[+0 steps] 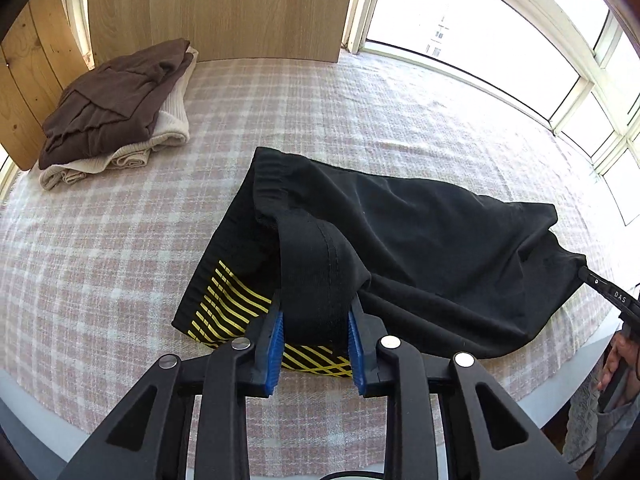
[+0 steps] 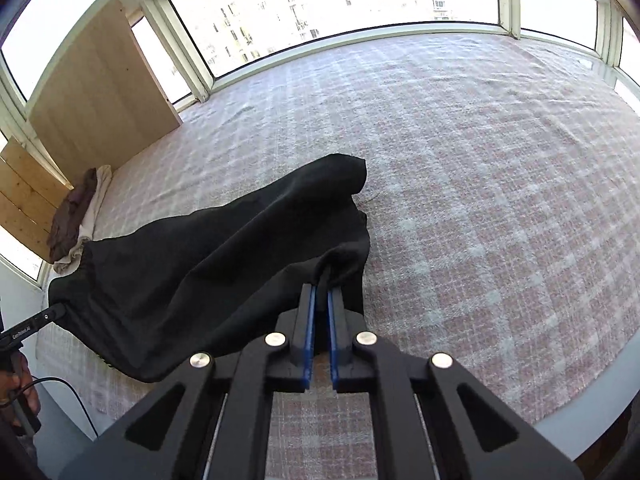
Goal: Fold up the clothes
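Two grippers were clamped on one black garment (image 1: 400, 240) spread near the front edge of the checked cloth-covered surface (image 1: 320, 120): the left gripper (image 1: 316, 320) was closed on a thick bunched fold at the garment's yellow-striped end, and the right gripper (image 2: 320, 296) was pinched almost together on a thin hem at the opposite end. A folded brown and cream pile (image 1: 116, 112) was seen at the far left corner, well apart, beside wooden boards (image 1: 220, 8).
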{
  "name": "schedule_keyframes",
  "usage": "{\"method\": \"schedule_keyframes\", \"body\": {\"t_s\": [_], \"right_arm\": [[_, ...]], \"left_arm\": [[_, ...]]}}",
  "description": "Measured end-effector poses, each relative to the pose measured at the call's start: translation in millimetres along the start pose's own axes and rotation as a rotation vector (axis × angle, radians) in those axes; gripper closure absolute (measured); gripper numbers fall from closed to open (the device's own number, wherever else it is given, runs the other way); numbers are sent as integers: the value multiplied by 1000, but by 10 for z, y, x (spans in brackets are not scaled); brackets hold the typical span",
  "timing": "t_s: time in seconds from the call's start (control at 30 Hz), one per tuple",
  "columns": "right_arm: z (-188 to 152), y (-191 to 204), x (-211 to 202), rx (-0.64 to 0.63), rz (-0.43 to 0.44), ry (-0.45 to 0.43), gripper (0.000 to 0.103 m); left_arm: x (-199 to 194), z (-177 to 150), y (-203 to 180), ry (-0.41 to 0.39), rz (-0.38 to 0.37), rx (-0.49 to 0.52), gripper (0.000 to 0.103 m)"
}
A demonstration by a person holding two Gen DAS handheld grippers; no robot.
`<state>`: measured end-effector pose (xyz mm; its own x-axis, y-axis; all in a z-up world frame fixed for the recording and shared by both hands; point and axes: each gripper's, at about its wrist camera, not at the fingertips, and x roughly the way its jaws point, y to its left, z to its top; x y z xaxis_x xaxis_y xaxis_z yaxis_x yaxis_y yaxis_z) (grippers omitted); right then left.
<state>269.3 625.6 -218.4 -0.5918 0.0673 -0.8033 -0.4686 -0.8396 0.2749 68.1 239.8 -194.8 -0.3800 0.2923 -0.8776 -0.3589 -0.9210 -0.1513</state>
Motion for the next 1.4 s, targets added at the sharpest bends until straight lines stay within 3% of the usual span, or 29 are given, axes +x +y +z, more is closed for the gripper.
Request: {"method": "schedule_keyframes", "body": {"t_s": [0.3,0.5,0.7,0.77,0.8,0.83,0.87,0.93,1.03,1.1,1.27,1.4], "right_arm": [[863,399,-144,-47,129,-108,97],[1867,546,365,-106,134,-133,97],[2768,728,796,-123,115,-189,97],[2813,770,914,-128,85,-154,92],[2820,788,964,-133,68,-138,80],[2690,779,945,-154,37,-139,73],[2561,770,925,-176,6,-140,62],[2296,751,882,-219,-54,-143,58],[1742,662,722,-260,-103,-138,58],[1353,554,621,-245,-105,-102,57],[317,29,361,-16,-105,8,57],[-302,-122,304,151,-38,57,57]], "left_arm": [[-106,684,-175,-82,-20,37,78],[175,1576,-205,-134,8,69,78],[572,2318,-49,-166,66,20,78],[708,2450,31,-168,92,6,77],[769,2457,89,-165,101,-5,75],[814,2442,143,-163,107,-15,69],[824,2385,187,-164,112,-23,57],[797,2222,255,-174,135,-25,36],[661,1850,330,-188,180,23,34],[567,1542,422,-165,165,30,30],[570,725,681,-63,121,38,27],[736,322,737,14,107,72,28]]}}
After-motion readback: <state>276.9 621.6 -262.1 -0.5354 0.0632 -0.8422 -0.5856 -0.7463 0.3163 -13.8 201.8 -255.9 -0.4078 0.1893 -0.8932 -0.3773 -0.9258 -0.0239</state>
